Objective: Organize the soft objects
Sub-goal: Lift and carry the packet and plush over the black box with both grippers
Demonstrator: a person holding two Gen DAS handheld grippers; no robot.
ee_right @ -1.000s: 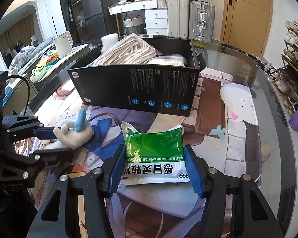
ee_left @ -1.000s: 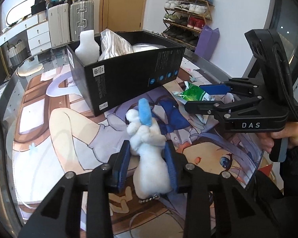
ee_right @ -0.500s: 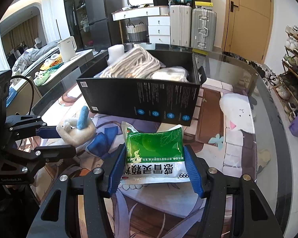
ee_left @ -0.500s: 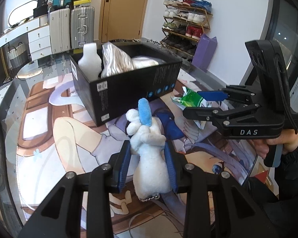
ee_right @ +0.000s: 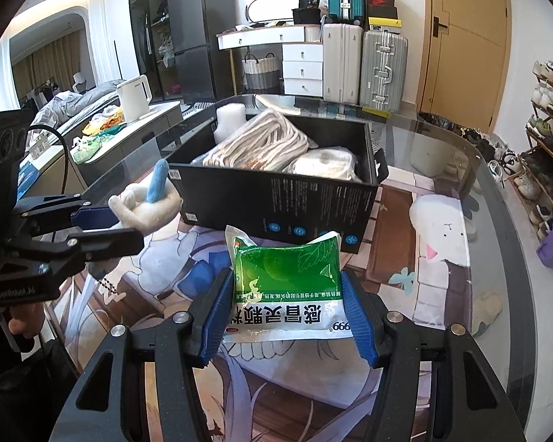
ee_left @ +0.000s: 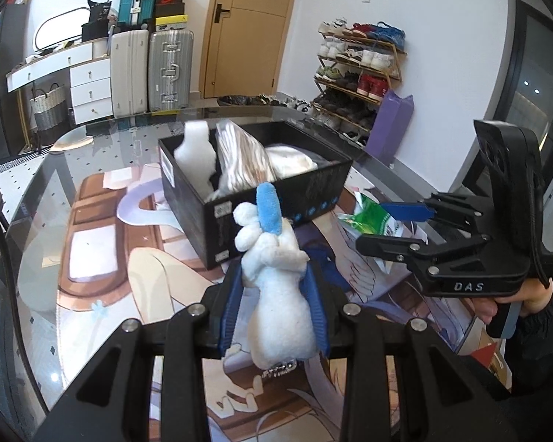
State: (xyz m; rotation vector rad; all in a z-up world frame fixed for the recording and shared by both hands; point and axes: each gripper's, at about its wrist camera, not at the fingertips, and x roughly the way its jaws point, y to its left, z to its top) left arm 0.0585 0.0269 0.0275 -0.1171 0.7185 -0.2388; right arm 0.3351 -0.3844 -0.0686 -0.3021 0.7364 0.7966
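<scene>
left wrist view: the left gripper (ee_left: pixel 274 307) has its blue pads clamped on the body of a white plush toy (ee_left: pixel 276 287), which stands upright between them with a blue ear or horn on top and a small bead chain hanging below. the toy is held above the printed table mat (ee_left: pixel 103 258), just in front of the near corner of the black box (ee_left: pixel 276 199). the box already holds a white foam piece (ee_left: pixel 195 151) at its left end, a bagged coil of rope (ee_left: pixel 243 162) and another white bagged item.

right wrist view: the right gripper (ee_right: pixel 287 313) is closed on the lower part of a green and white pouch (ee_right: pixel 287 280) with printed characters, gripped at both side edges and held above the mat, just short of the box's long side wall. to its left the left gripper carries the plush toy near the box corner. a white rabbit figure shows on the mat at right.
</scene>
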